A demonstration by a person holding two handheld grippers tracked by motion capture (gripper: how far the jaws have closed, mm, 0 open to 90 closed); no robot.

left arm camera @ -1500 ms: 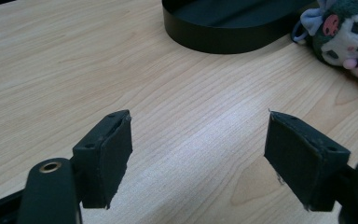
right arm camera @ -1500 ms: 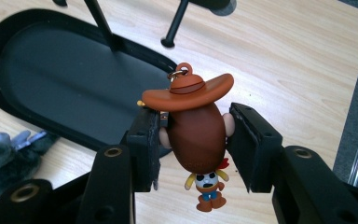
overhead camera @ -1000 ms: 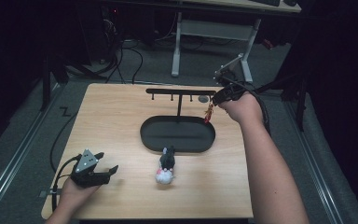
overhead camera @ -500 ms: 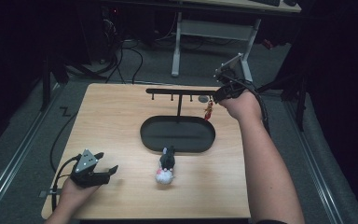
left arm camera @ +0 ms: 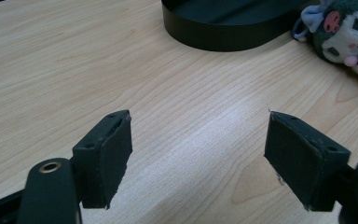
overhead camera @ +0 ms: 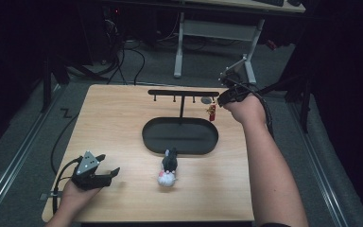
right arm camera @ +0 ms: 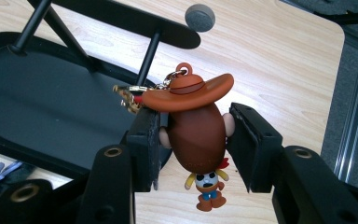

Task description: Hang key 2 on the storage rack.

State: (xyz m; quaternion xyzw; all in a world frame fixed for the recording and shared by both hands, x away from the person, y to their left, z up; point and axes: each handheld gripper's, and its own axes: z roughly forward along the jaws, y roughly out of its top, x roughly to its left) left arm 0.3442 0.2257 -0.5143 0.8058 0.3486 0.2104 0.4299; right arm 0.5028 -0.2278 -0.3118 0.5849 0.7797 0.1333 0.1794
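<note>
Right hand-held gripper (right arm camera: 193, 140) clamps cowboy keychain (right arm camera: 196, 135) beside rack (overhead camera: 183, 93)

A: Table (left arm camera: 74, 56) – pale wood-grain, smooth w/ slight sheen. Oval tray (left arm camera: 223, 39) – matt black, looks plastic or metal, can't tell.
B: Cowboy keychain figure (right arm camera: 198, 133) – smooth brown plastic, satin; gold metal clasp (right arm camera: 127, 97). Plush toy (left arm camera: 349, 32) – soft fuzzy cloth. Left gripper (left arm camera: 198, 156) pads – matt black, rubbery

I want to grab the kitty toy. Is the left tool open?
Open. In the left gripper view the left tool has its jaws wide apart, bare wooden table between them, nothing held.
</note>
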